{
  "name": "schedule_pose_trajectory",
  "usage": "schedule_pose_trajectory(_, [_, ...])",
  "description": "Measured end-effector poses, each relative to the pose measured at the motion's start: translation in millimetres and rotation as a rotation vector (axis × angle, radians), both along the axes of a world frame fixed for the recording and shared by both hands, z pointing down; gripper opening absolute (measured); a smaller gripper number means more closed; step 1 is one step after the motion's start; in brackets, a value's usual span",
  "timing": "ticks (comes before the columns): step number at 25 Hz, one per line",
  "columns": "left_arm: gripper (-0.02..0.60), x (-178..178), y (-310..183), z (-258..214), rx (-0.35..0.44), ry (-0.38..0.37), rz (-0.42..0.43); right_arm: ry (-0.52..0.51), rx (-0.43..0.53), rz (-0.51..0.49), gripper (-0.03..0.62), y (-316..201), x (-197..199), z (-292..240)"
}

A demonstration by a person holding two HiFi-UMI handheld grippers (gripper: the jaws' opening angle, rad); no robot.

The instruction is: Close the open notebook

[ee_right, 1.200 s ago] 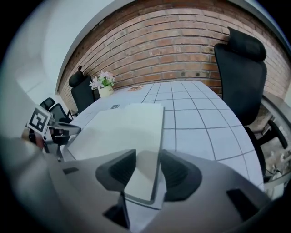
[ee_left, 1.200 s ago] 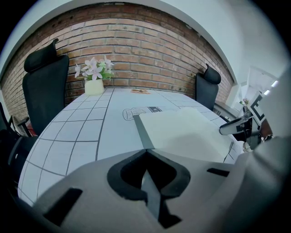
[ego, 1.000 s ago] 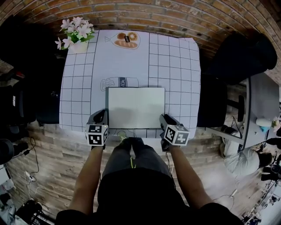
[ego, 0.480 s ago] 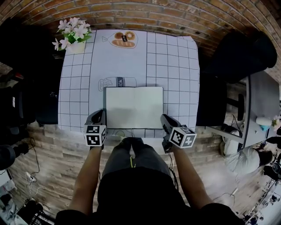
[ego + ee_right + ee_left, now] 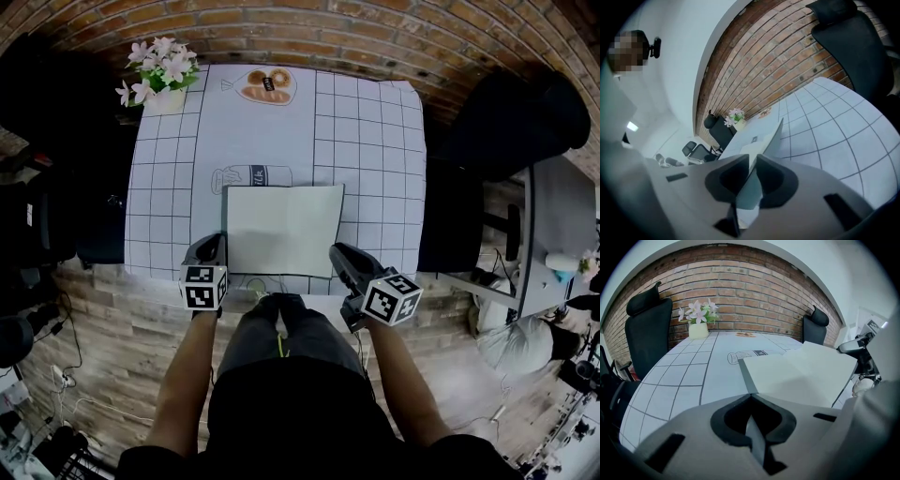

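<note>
Two questions, says the listener: where is the notebook, and what are the tongs doing with it?

It lies between them, says the onlooker. The notebook (image 5: 281,230) sits open on the table (image 5: 370,141), its near corners reaching the tips of both tools. The left tongs (image 5: 214,246) are clenched on the near left corner, with a thin grey edge of cover nipped between the pads. The right tongs (image 5: 341,255) grasp the near right corner. Their jaws have just been easing apart a little, yet the leaf stands between them and is tilted up off the cloth.

Why hold it that way?

My guess is that the left tool anchors the book so it cannot slide, while the right one swings its half up and over toward the left tongs. The fold looks barely begun.

What is everything made of?

The pages are blank, matt, off-white paper in a plain rectangle, backed by a thin grey cover that looks limp enough to bend at the pinch. Each tool has dark pads with scooped hollows, set in smooth grey plastic. The tablecloth is white with a black grid and line drawings. A pot of pale flowers (image 5: 161,70) stands far beyond the left tongs, against rough brick.
</note>
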State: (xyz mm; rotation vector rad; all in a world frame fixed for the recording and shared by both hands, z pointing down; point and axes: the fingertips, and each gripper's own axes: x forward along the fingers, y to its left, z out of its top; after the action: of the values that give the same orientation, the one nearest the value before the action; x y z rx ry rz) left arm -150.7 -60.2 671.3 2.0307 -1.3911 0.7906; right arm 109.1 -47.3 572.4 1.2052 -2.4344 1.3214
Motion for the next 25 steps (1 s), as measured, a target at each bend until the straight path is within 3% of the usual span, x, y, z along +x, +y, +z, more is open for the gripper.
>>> schedule_pose_trajectory(14, [0.025,1.9,1.2,-2.8,0.021,0.013,0.017,-0.043,0.190,-0.200,0.074,3.6,-79.5,-51.8])
schedule_pose_trajectory(16, [0.026,2.6,1.5,-4.0,0.026,0.024,0.022,-0.041,0.204,-0.219,0.046,2.2,-88.7,-53.4])
schedule_pose_trajectory(25, [0.026,1.6,2.0,-9.0,0.046,0.071,0.013,-0.041,0.226,-0.299,0.043,2.9,-122.3,-52.8])
